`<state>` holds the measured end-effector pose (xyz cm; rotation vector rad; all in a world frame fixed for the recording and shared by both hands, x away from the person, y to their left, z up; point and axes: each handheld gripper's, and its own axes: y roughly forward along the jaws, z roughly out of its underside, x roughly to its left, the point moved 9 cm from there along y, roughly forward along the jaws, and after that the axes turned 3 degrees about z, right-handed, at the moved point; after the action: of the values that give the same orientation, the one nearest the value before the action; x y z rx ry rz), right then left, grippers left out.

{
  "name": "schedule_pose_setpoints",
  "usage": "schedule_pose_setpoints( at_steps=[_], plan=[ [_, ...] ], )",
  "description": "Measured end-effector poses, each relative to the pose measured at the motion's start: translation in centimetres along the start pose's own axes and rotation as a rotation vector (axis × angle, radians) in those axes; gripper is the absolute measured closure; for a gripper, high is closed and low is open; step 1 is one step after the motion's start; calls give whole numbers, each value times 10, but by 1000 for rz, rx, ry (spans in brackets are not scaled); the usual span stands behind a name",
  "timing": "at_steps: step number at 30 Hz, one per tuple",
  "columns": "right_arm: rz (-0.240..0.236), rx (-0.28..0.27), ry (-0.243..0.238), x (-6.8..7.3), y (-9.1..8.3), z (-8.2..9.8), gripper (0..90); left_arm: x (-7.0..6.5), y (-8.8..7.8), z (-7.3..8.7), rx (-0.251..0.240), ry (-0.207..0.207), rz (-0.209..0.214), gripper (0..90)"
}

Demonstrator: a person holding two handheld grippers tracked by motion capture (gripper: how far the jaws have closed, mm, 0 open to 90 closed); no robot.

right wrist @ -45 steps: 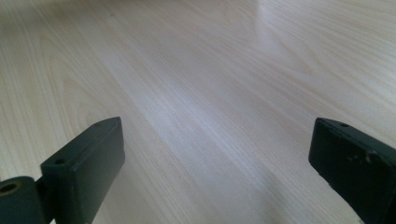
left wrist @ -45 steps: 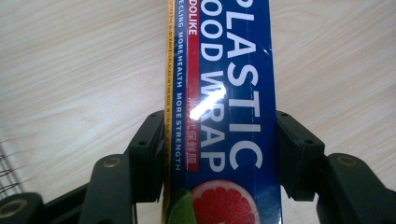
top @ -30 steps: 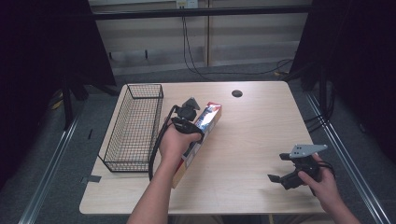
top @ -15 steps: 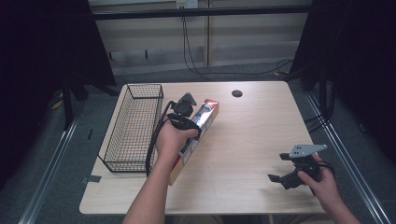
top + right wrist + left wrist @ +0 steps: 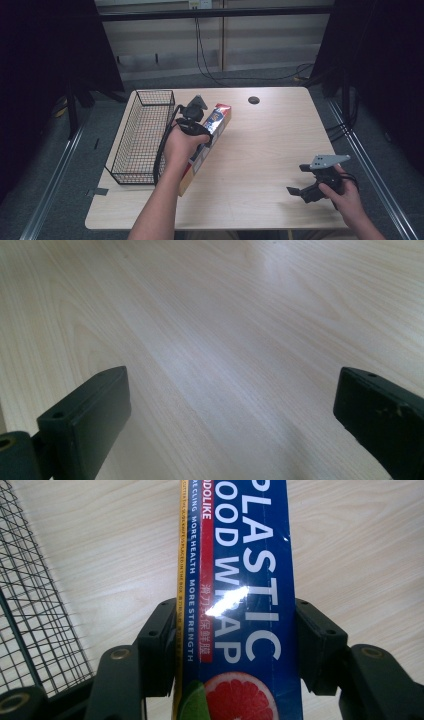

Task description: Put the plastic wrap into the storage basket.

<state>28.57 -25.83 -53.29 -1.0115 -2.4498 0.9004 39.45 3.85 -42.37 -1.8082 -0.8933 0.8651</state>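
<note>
Jaws of the left gripper (image 5: 235,630) pinched the plastic wrap box (image 5: 240,580), lifted but not yet in the wire basket (image 5: 142,135), while the right gripper (image 5: 230,405) stood spread above the tabletop (image 5: 225,315).

On the pale wooden table (image 5: 260,150), the black wire basket (image 5: 142,135) sits along the left edge. Just right of it lies the long blue plastic-wrap box (image 5: 216,131), running front to back, clamped by the left gripper (image 5: 192,120). The right gripper (image 5: 312,187) hovers well apart, near the front right corner.

Blue, red-striped plastic wrap box (image 5: 240,580)
</note>
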Motion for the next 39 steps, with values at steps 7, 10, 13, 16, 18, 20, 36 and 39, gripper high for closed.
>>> schedule_pose_setpoints(
  at_steps=[7,10,13,16,18,20,36,39],
  plan=[
    [-2,1,3,0,-1,0,17,5,-6,-1,-3,-9,-2,432],
    [-1,0,3,0,-1,0,18,6,-8,-2,-8,-16,-5,432],
    [-2,1,3,0,-1,0,17,8,-11,-2,-8,-22,-7,432],
    [-3,0,0,0,0,0,17,10,-14,-3,-25,-34,-10,431],
    [-3,0,-2,0,0,0,17,13,-16,-3,-21,-31,-9,430],
    [-3,0,-2,0,0,0,17,14,-16,-3,-20,-32,-9,431],
    [-4,0,-5,0,0,0,18,28,-29,0,-29,-70,-28,431],
    [-2,8,-1,0,0,1,18,30,-32,0,-29,-69,-33,431]
  ],
)
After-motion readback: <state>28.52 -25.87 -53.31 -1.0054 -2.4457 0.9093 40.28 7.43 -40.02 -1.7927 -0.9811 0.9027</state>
